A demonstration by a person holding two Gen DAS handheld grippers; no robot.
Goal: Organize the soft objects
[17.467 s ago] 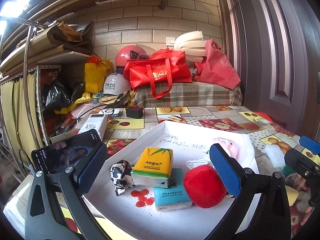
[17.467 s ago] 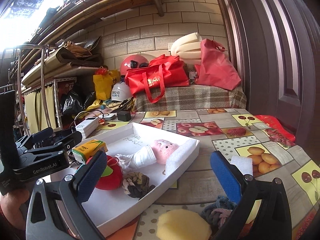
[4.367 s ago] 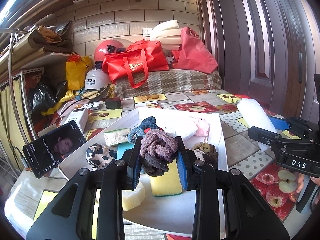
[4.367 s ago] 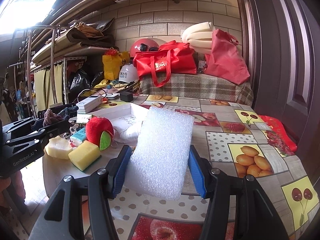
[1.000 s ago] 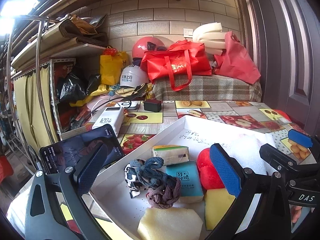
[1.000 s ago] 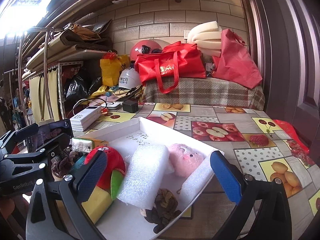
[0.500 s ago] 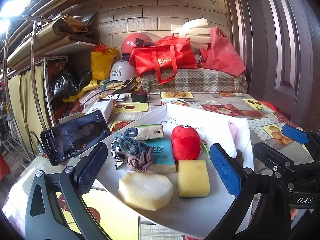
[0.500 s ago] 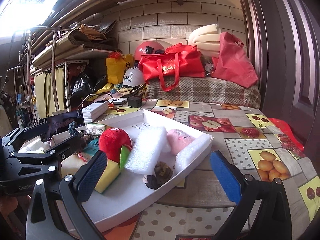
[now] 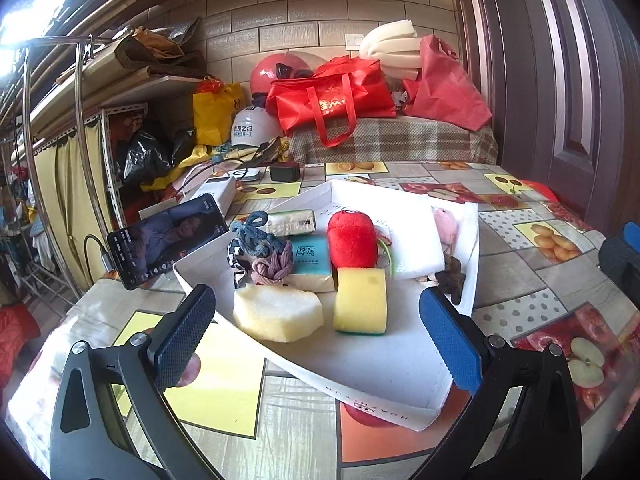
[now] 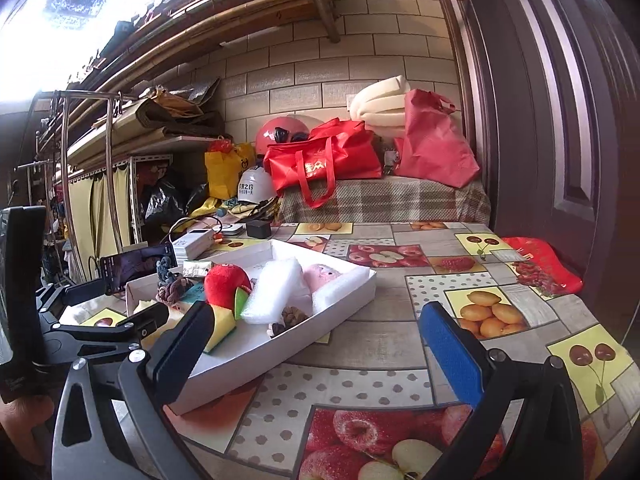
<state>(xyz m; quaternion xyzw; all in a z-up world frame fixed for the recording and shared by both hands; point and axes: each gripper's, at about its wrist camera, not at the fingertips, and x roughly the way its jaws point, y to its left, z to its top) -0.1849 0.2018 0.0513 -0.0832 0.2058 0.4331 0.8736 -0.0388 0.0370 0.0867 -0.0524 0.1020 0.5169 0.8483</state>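
Note:
A white cardboard tray (image 9: 372, 404) sits on the fruit-patterned table. It holds a pale sponge (image 9: 276, 312), a yellow sponge (image 9: 360, 300), a red plush (image 9: 352, 236), a teal tissue pack (image 9: 312, 254), knotted ropes (image 9: 268, 264), a white foam sheet (image 9: 412, 248), a pink plush (image 9: 446, 224) and a brown scrunchie (image 9: 450, 276). My left gripper (image 9: 318, 336) is open and empty at the tray's near end. My right gripper (image 10: 316, 356) is open and empty over the table, beside the tray's (image 10: 320, 328) right wall.
A lit phone (image 9: 168, 240) leans left of the tray, with a white power bank (image 9: 212, 196) behind it. Red bags (image 9: 332, 96), helmets and a plaid-covered box stand at the back. A dark door (image 10: 560, 120) stands on the right, with a red packet (image 10: 540, 268) on the table near it.
Both grippers have drawn back from the tray and it now lies farther ahead. The knotted rope and foam sheet held earlier lie in the tray.

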